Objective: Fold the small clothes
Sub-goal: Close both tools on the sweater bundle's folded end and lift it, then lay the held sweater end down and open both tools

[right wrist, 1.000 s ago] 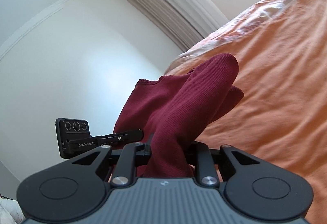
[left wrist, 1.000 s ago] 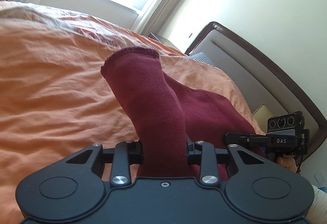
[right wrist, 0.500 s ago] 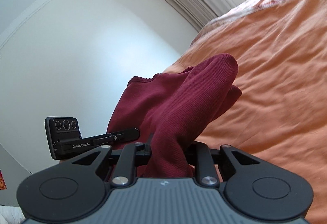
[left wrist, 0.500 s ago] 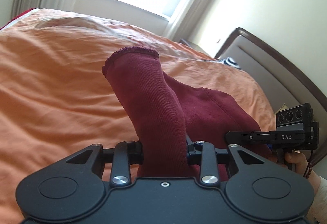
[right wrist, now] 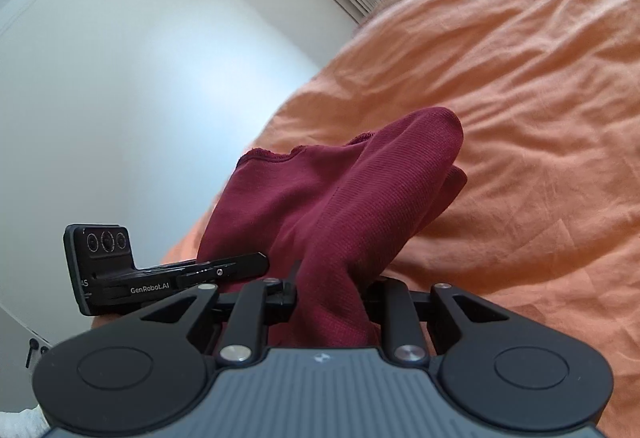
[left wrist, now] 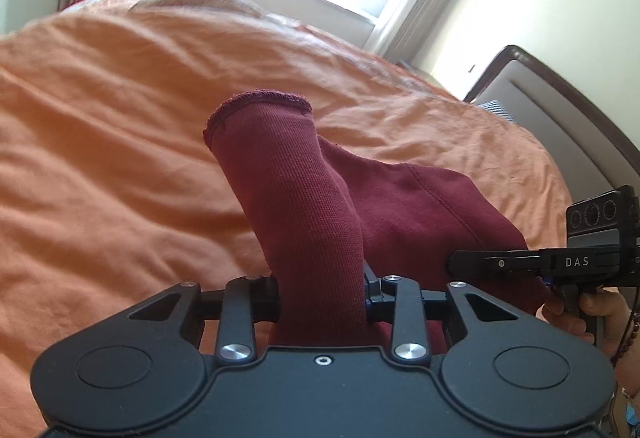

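Maroon garment (left wrist: pixel 304 198) pinched between left gripper (left wrist: pixel 322 294) fingers, cuffed end rising ahead of fingertips, held above orange bedspread (left wrist: pixel 120 126). Rest of cloth runs rightward toward right gripper (left wrist: pixel 520 262), held in person's hand (left wrist: pixel 596 314).

Right wrist view: right gripper (right wrist: pixel 330 298) fingers clamped on bunched maroon garment (right wrist: pixel 352 198); cloth extends left to left gripper (right wrist: pixel 224 266). Long axis spans gripper to gripper; both equally near. Judgement: next, lower onto bedspread (right wrist: pixel 520 118).

The garment (left wrist: pixel 316 206) hangs between both grippers above the bedspread (left wrist: pixel 100 142), headboard (left wrist: pixel 568 118) at the right.
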Demonstrator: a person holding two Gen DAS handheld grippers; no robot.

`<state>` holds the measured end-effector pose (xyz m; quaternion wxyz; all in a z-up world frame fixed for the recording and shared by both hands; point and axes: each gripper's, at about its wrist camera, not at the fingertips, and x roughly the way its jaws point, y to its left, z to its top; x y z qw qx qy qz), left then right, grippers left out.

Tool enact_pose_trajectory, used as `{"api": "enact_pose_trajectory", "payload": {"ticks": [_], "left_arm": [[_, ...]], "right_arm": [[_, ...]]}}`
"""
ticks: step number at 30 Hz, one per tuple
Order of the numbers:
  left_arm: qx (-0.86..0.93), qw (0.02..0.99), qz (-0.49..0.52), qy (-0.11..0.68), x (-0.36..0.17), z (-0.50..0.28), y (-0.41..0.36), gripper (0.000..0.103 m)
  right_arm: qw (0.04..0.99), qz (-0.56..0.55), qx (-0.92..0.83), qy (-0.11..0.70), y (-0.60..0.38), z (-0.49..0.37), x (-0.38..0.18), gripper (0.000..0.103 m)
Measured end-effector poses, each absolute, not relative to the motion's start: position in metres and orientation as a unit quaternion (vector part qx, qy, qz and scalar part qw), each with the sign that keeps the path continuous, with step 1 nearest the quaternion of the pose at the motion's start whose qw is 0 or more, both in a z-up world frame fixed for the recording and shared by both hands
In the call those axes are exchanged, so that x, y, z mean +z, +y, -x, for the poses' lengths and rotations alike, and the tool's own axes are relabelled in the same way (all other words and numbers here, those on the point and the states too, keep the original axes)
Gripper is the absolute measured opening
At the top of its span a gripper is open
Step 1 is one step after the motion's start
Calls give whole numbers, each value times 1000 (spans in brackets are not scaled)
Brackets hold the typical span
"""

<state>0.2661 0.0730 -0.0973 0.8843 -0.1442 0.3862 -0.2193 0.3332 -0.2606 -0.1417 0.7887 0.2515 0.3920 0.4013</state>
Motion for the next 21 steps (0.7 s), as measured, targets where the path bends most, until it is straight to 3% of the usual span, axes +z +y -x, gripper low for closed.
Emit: {"api": "enact_pose_trajectory", "payload": {"ticks": [6, 8, 10, 12, 14, 16, 17, 18, 21], "left_arm": [[-206, 879, 156, 401, -126, -277, 76, 42], [-195, 880, 160, 402, -132, -277, 76, 56], [-178, 882, 169, 403, -139, -275, 76, 66], [-179, 883, 171, 399, -143, -274, 76, 69], [-180, 885, 171, 394, -145, -273, 75, 80], [-182, 885, 168, 394, -145, -272, 73, 92], [-182, 885, 167, 395, -144, -272, 71, 103], [-182, 884, 167, 397, -143, -272, 69, 102], [-167, 889, 152, 399, -137, -269, 67, 103]], "right_arm": [[794, -242, 391, 398, -260, -339, -165, 23], [794, -242, 384, 404, -262, -337, -170, 26], [795, -241, 377, 410, -264, -334, -176, 36], [795, -243, 378, 408, -266, -327, -179, 38], [795, -243, 377, 408, -267, -325, -180, 49], [792, -246, 383, 407, -264, -326, -179, 84], [793, -243, 384, 405, -263, -324, -177, 92], [798, -237, 381, 403, -257, -326, -171, 103], [812, -217, 367, 399, -259, -317, -159, 103]]}}
